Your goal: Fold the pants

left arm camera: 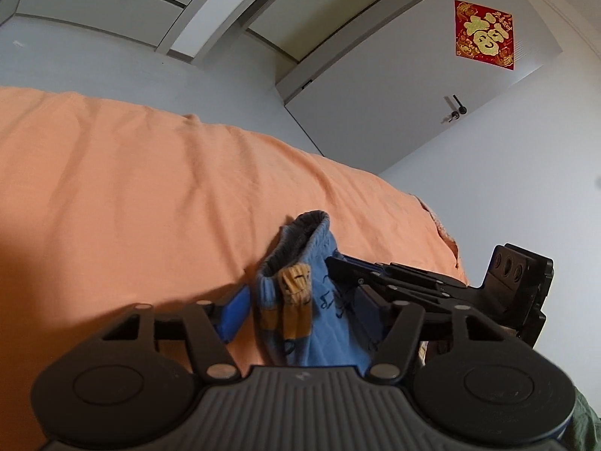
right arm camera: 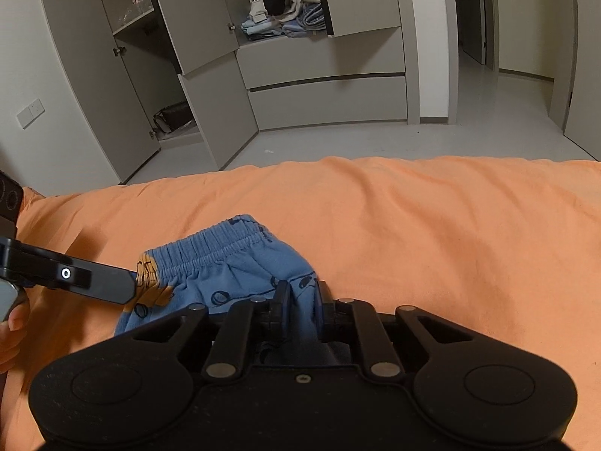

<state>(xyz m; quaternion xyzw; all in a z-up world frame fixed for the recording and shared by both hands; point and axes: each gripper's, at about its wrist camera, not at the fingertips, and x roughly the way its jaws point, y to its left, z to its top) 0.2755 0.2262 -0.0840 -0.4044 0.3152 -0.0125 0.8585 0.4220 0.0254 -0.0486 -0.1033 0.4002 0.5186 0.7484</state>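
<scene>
Right tongs (right arm camera: 300,300) nearly closed, pinching a bunched fold of the blue pants (right arm camera: 233,267) between the fingers. Left tongs (left arm camera: 300,312) spread wide, blue pads on either side of the fabric and not clearly pressing it; firm hold cannot be confirmed. Pants small, blue with orange patches and dark print, elastic waistband gathered, lying crumpled on the orange bed (right arm camera: 432,225); open wardrobe (right arm camera: 285,11) beyond.

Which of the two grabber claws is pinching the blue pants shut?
The right black gripper: its fingers squeeze a bunch of the blue patterned pants. The left black gripper stands wide open, blue finger pads either side of the fabric on the orange bedsheet.
</scene>
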